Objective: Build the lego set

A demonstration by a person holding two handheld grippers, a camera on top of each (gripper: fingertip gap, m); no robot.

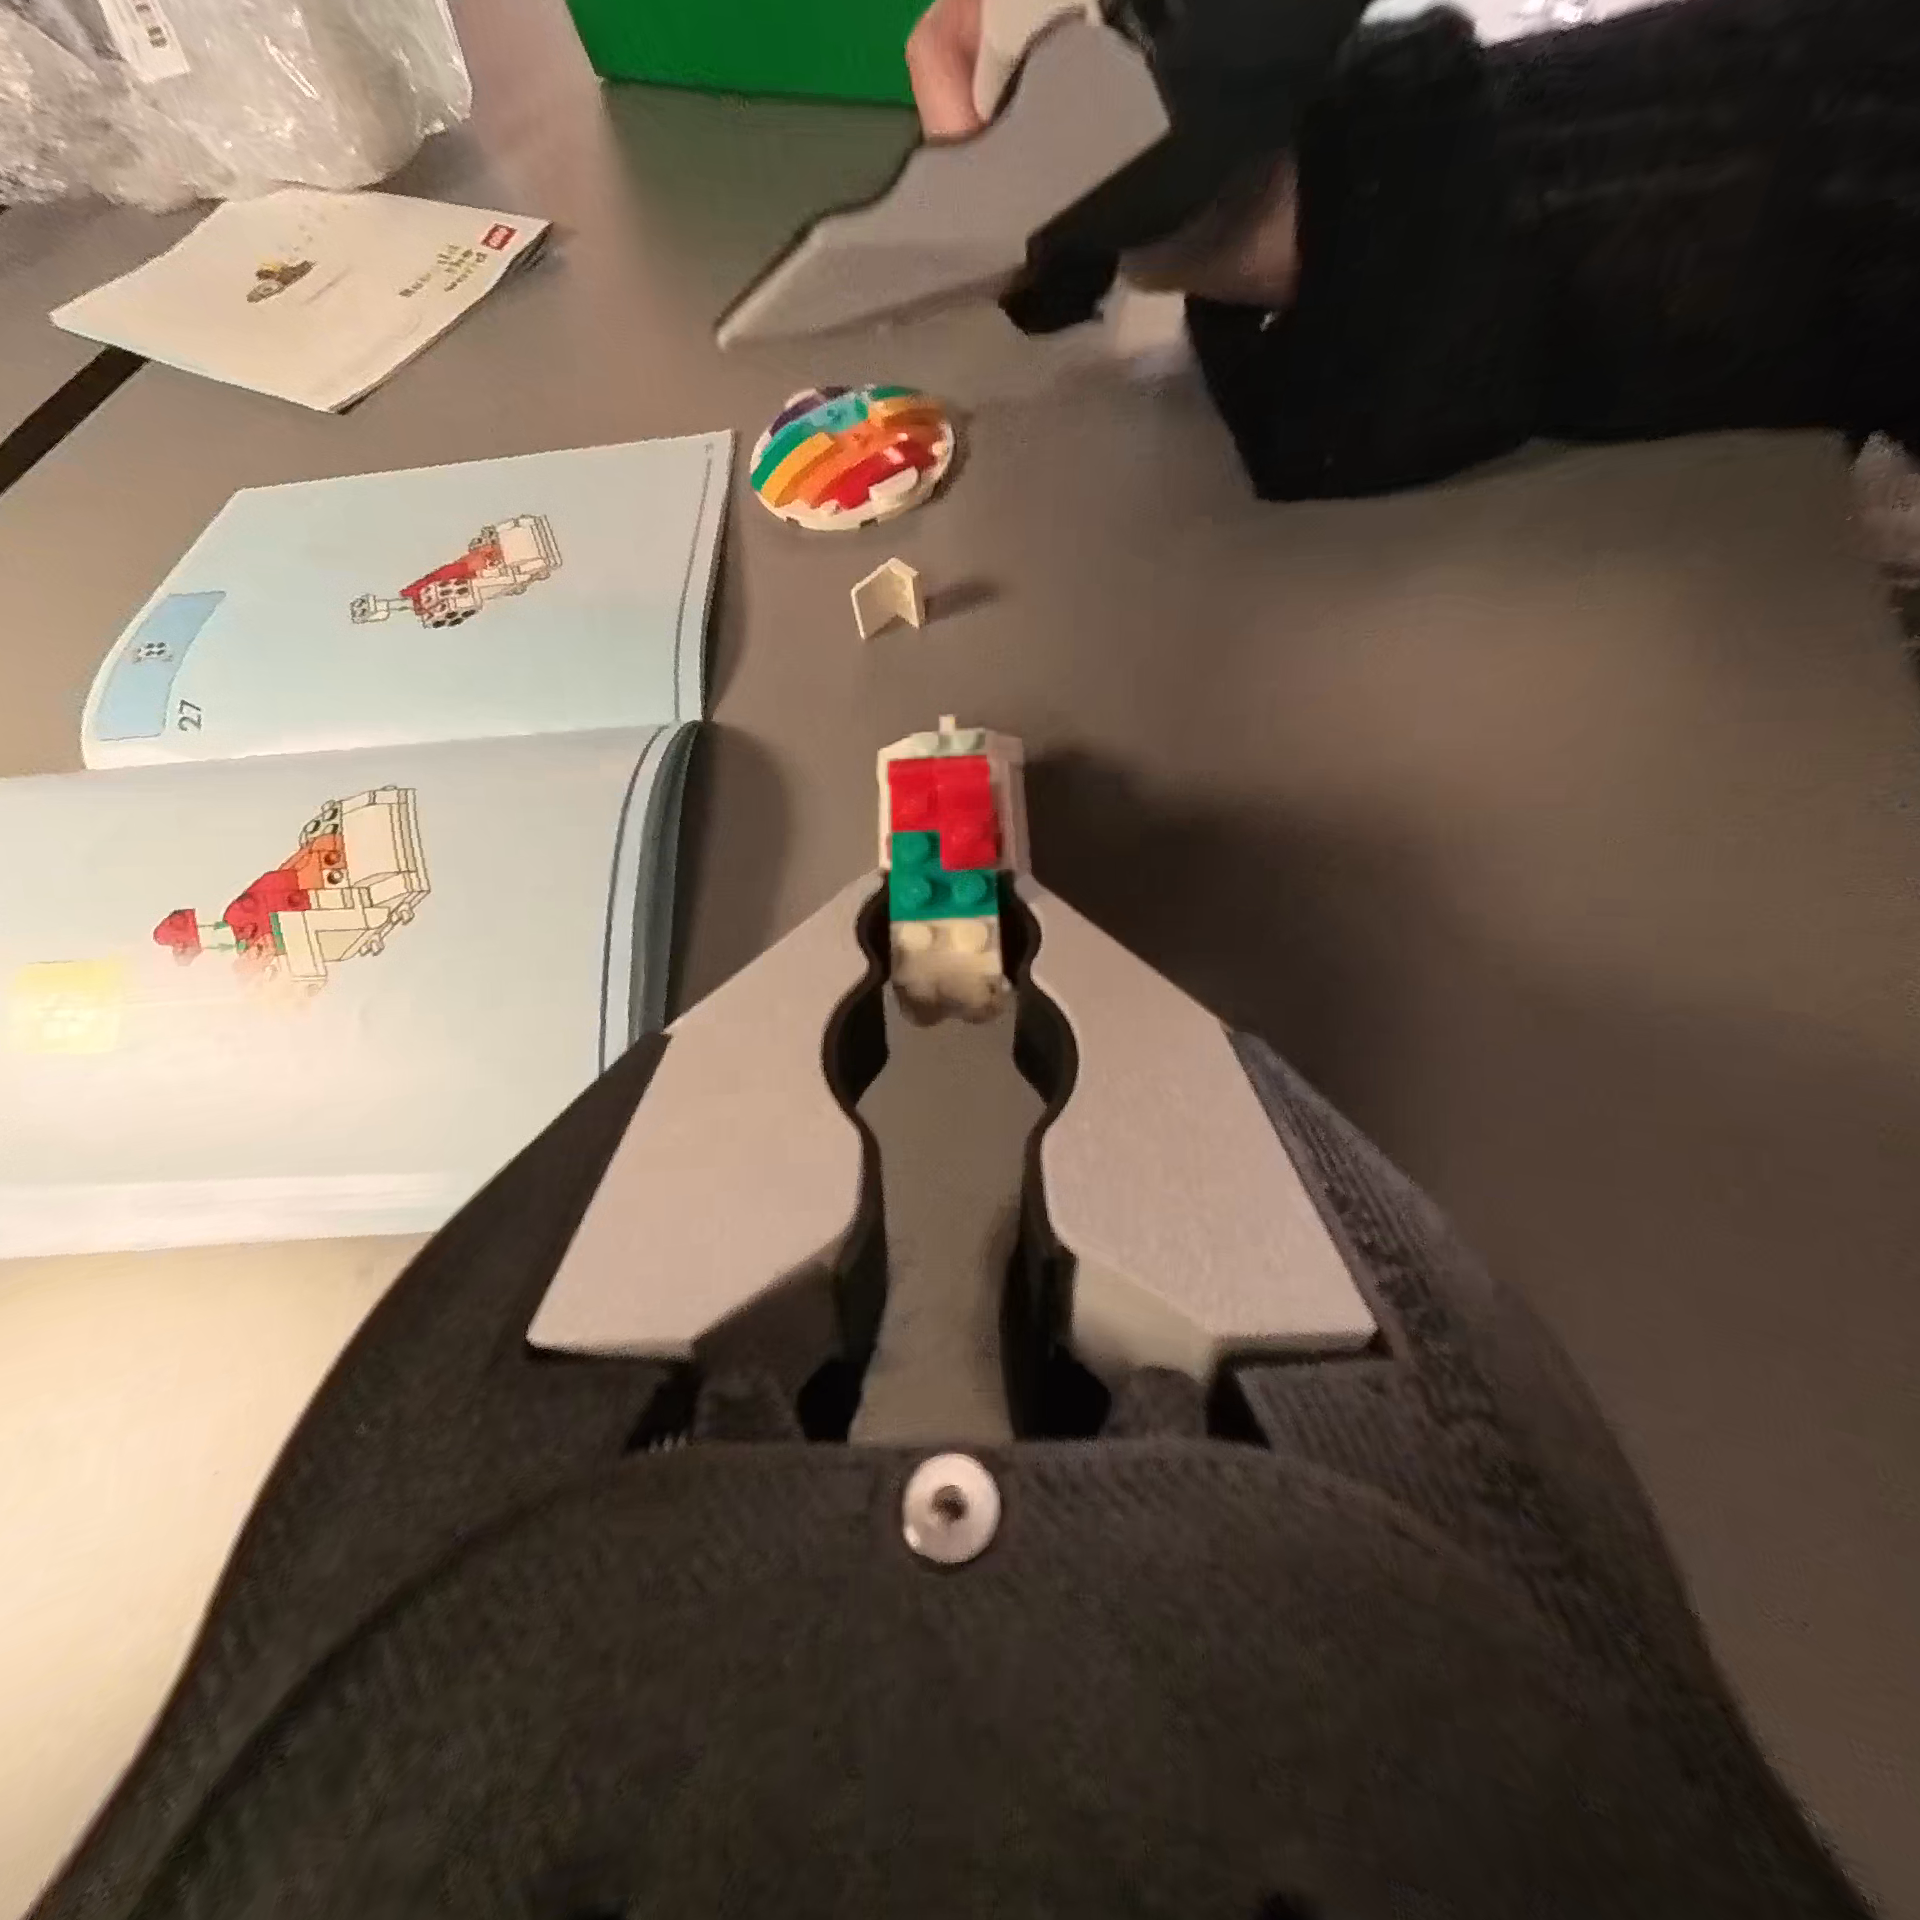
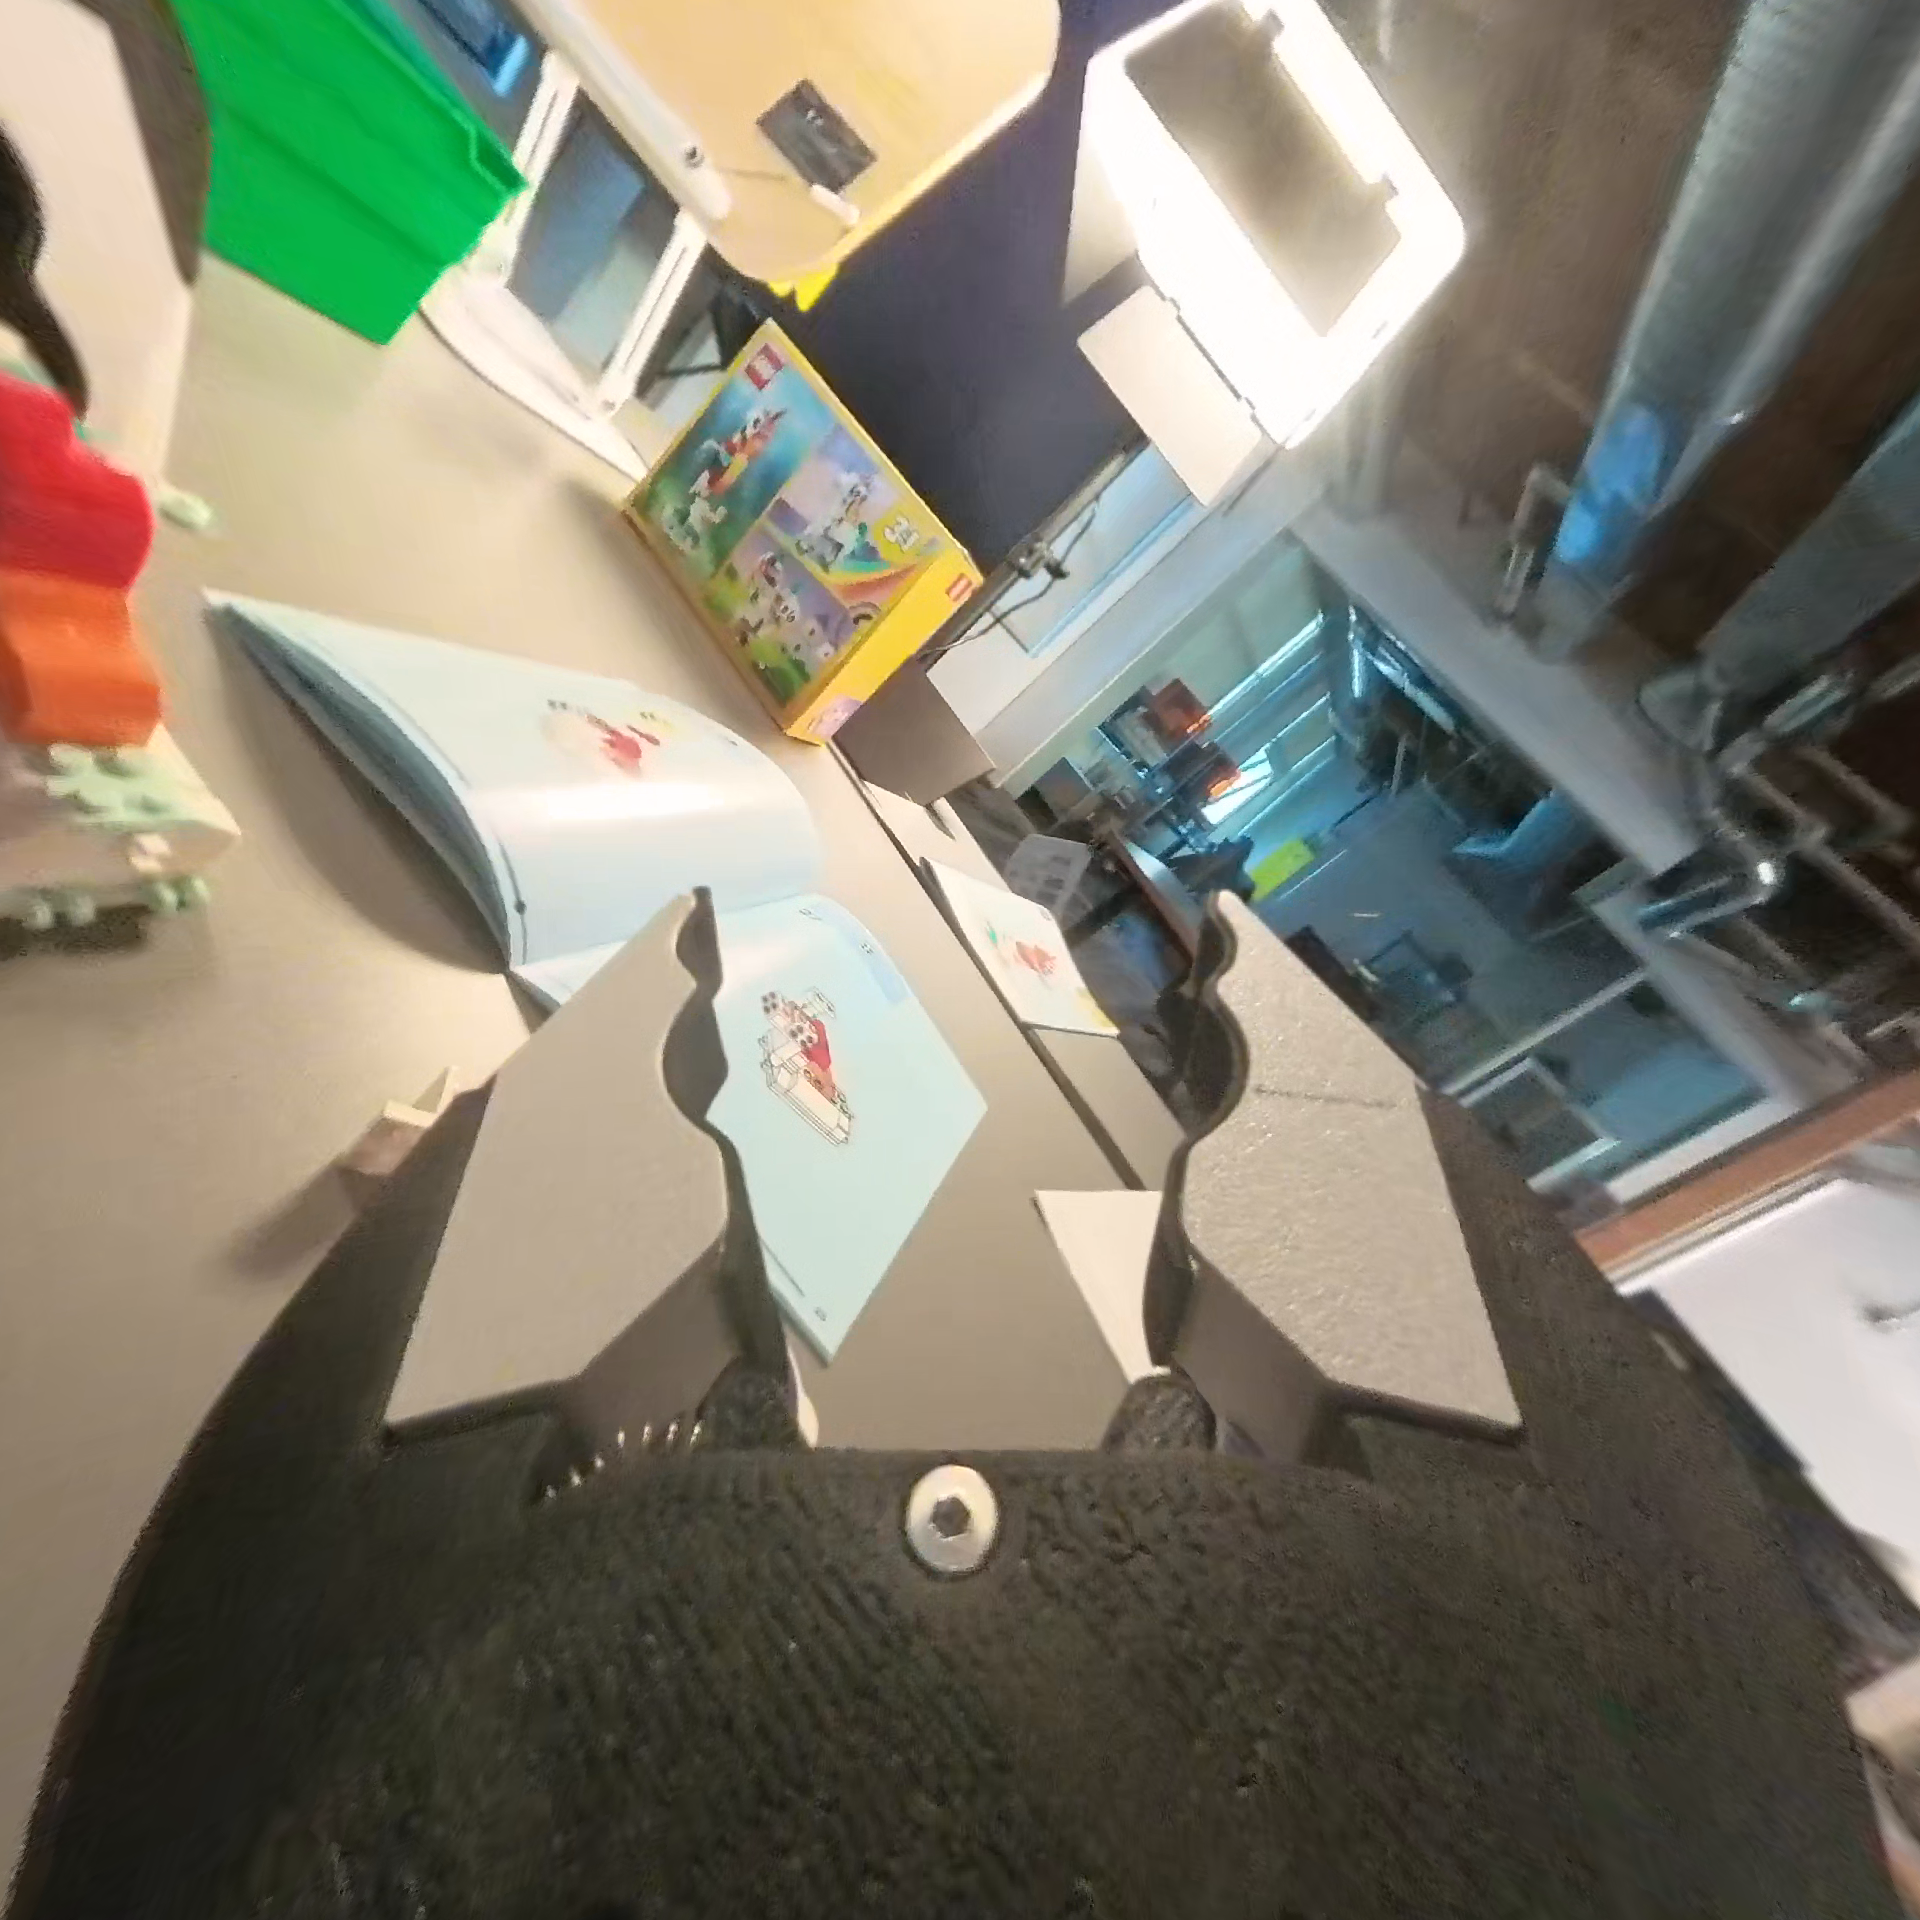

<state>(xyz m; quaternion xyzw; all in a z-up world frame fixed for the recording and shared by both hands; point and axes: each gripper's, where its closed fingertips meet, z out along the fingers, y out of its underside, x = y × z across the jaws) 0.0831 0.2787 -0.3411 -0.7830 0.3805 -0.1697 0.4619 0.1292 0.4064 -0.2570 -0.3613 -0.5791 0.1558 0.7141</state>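
Note:
My left gripper is shut on a small lego build of white, green and red bricks, which rests on the grey table ahead of the fingertips. Beyond it lie a small white angled piece and a round rainbow-coloured lego disc. The open instruction booklet lies to the left. My right gripper is open and empty, tilted over the booklet; it also shows in the left wrist view at the back. The rainbow disc sits close at the right wrist view's left edge, and the white piece beside the left finger.
A second thin booklet and clear plastic bags lie at the back left. A green bin stands at the back, also in the right wrist view. The yellow lego box stands past the booklet. A dark sleeve is at the back right. The round rainbow-coloured lego disc is about 9 cm from my right fingertips.

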